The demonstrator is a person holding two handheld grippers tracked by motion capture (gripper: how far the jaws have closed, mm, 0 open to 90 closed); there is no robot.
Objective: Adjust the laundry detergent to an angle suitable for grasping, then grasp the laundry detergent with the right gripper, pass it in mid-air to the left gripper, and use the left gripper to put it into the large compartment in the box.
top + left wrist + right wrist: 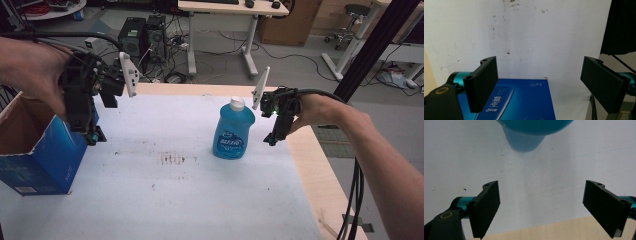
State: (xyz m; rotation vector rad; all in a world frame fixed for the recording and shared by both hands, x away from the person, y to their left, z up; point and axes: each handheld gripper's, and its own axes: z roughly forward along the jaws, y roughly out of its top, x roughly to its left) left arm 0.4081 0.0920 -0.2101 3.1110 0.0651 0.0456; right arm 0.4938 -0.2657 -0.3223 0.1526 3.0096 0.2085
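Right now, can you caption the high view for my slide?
Open right gripper beside upright blue bottle; open left gripper above blue box.

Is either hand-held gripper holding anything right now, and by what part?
Nothing is held. Left hand-held gripper and right hand-held gripper both stand open and empty.

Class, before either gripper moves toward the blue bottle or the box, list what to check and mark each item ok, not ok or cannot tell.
1. Bottle upright on the table: ok.
2. Bottle cap closed: cannot tell.
3. Right gripper open, nothing between its jaws: ok.
4. Right gripper beside the bottle, apart from it: ok.
5. Left gripper open and empty, over the box: ok.
6. Box open at the top: ok.
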